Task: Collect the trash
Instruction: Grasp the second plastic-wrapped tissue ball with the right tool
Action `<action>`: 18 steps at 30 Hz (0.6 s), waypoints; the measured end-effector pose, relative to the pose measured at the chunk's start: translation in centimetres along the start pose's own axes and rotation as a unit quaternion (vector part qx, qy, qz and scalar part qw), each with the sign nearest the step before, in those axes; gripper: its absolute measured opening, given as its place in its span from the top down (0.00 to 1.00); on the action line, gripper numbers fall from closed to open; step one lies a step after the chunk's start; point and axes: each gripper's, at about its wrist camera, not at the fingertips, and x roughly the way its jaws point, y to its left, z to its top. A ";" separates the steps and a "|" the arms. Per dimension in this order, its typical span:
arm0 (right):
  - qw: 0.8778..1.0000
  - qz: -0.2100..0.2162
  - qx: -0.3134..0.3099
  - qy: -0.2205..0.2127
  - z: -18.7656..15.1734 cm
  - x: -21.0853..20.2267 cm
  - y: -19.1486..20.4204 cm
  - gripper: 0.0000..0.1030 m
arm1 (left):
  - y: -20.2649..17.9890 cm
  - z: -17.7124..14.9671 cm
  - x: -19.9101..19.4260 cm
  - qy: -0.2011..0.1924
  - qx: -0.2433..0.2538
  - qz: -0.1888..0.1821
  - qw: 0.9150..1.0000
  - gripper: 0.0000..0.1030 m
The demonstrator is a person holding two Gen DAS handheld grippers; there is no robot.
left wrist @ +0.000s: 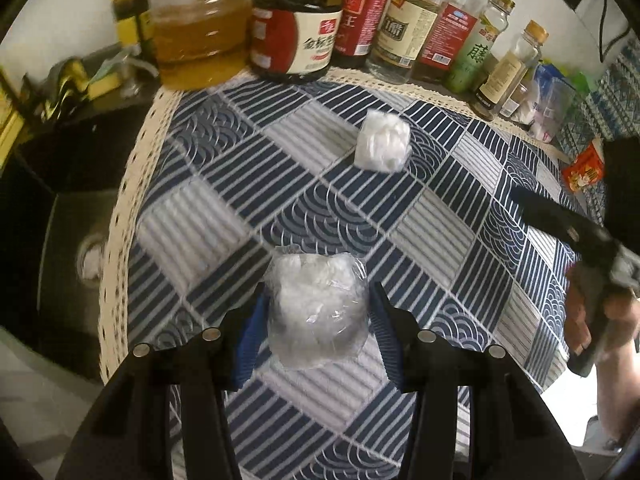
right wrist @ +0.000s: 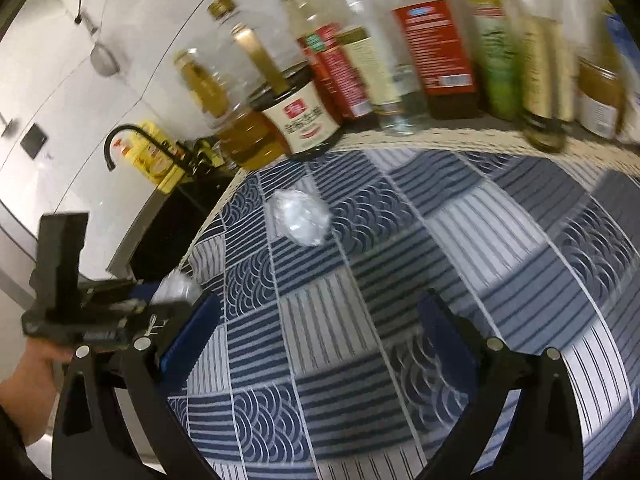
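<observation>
A crumpled wad of clear plastic and white tissue [left wrist: 316, 312] sits between the blue pads of my left gripper [left wrist: 318, 292], which is shut on it just above the blue patterned tablecloth [left wrist: 440, 208]. A second white wad [left wrist: 384, 144] lies on the cloth further back, in front of the bottles. In the right wrist view that same wad [right wrist: 300, 216] lies ahead of my right gripper [right wrist: 320, 332], which stands open with nothing between its pads. The held wad [right wrist: 176, 286] shows at the left, by the left gripper's black body. A hand [left wrist: 616, 320] holds the right gripper at the right edge.
Several sauce and oil bottles [left wrist: 400, 24] line the back of the cloth, with a dark jar [left wrist: 296, 36] and an oil jug [left wrist: 196, 28]. A red packet [left wrist: 584, 172] lies at the right. A black sink [right wrist: 172, 232] with a faucet [right wrist: 120, 140] lies left of the cloth's lace edge.
</observation>
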 end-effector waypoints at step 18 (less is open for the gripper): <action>0.991 -0.047 -0.109 0.055 5.1 10.4 3.3 0.15 | 2.9 -6.9 -4.0 -0.025 -0.108 0.008 0.994 0.53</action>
